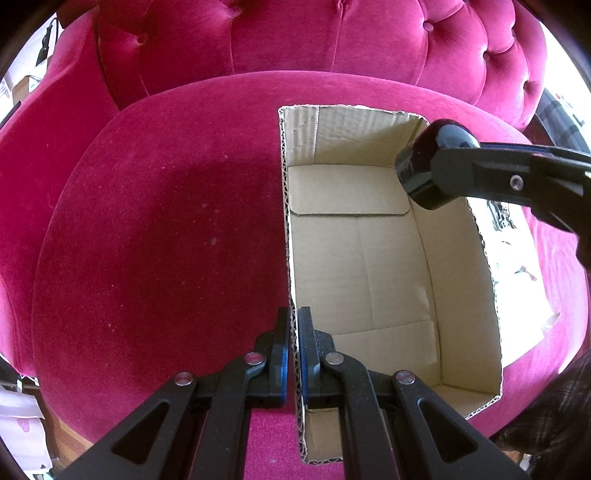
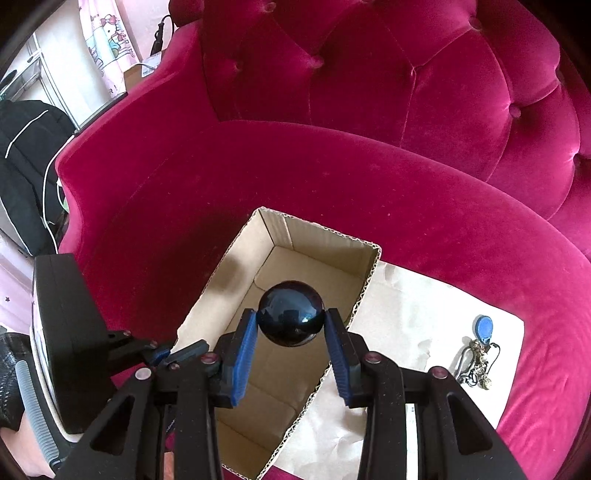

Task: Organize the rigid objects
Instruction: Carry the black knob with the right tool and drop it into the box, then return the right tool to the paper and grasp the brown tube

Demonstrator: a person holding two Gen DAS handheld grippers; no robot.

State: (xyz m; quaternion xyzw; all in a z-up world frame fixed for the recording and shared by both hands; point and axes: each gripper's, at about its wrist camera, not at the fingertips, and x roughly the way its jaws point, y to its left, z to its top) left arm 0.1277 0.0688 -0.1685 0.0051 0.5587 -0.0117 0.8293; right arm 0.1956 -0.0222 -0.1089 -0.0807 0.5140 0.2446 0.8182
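An open cardboard box [image 1: 391, 266] sits on a magenta velvet seat, and nothing lies inside it. My left gripper [image 1: 293, 332] is shut on the box's left wall near the front corner. My right gripper [image 2: 290, 323] is shut on a glossy black ball [image 2: 290, 314] and holds it above the box's interior [image 2: 295, 369]. In the left wrist view the ball [image 1: 424, 162] hangs over the box's far right corner. A bunch of keys with a blue fob [image 2: 478, 349] lies on white paper to the right of the box.
The box rests on a round magenta seat cushion [image 1: 166, 240] with a tufted backrest [image 1: 295, 33] behind. White paper [image 2: 413, 306] lies under and right of the box. A black jacket [image 2: 26, 166] hangs at the far left.
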